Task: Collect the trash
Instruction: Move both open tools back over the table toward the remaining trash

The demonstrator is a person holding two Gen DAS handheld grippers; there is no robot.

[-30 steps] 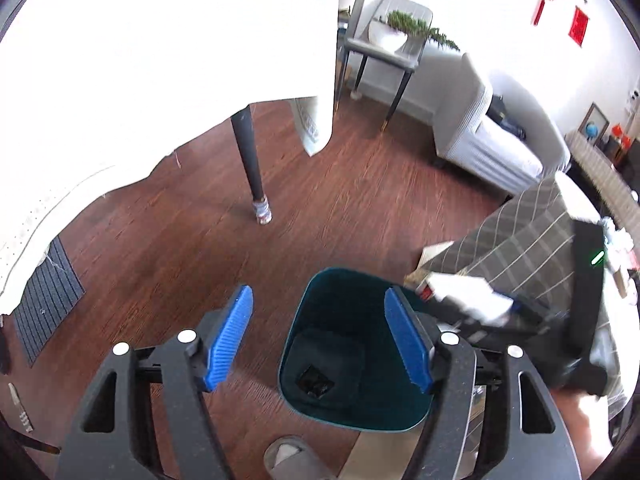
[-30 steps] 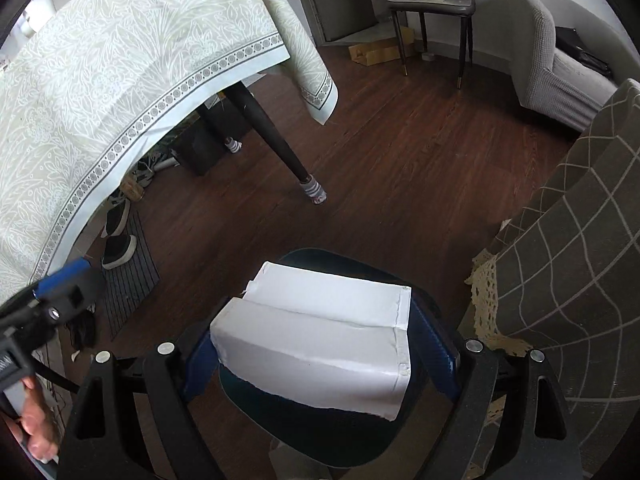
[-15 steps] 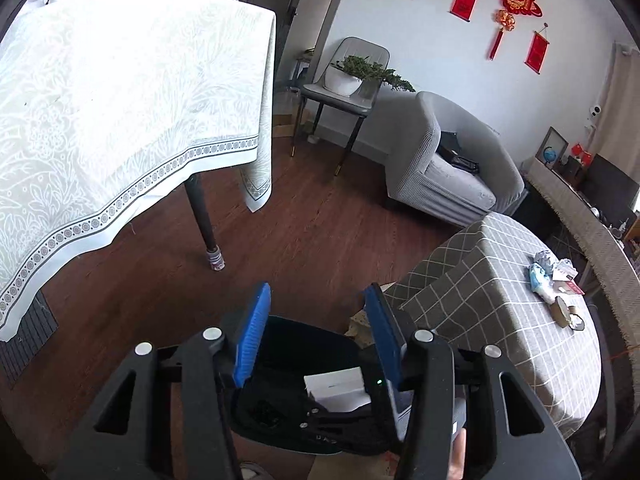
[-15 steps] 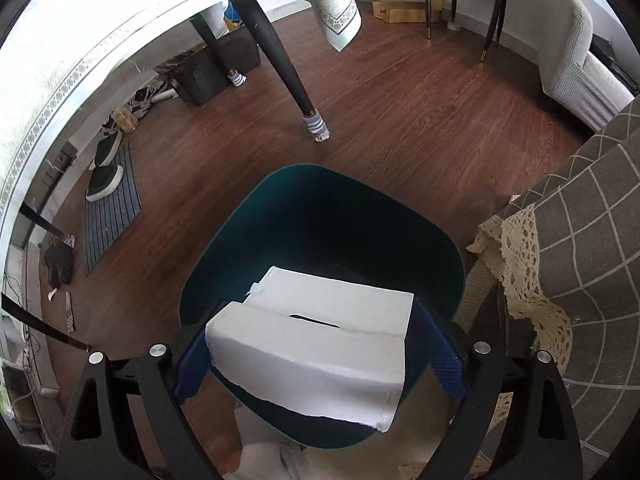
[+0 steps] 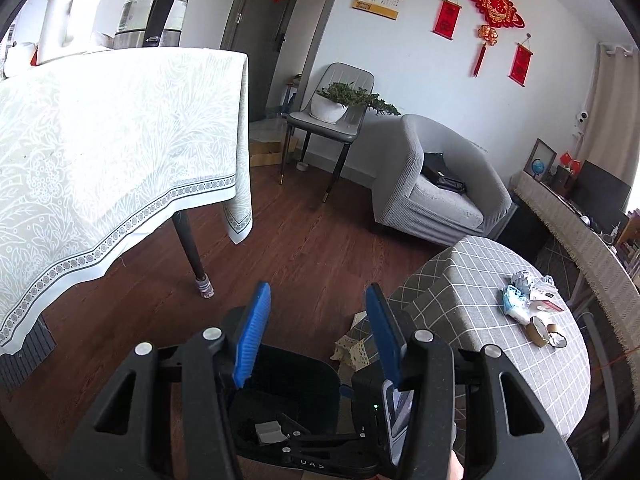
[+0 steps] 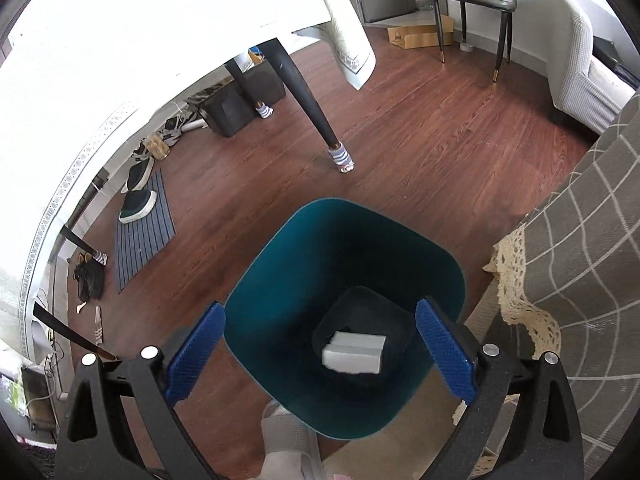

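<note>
The white box (image 6: 354,351) lies in the teal bin (image 6: 280,280), below both grippers' spread, empty fingers (image 6: 444,350).

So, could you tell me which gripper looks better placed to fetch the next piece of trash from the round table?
Probably left. The left gripper is open, empty and raised, with the trash pile on the checked table in view. The right gripper is open too, but points down into the bin.

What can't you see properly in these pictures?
- Left wrist view: most of the teal bin and the white box in it, hidden behind the left gripper.
- Left wrist view: the trash pile on the checked table, too small to identify.
- Right wrist view: bin's near rim, cut off behind a grey slipper.
</note>
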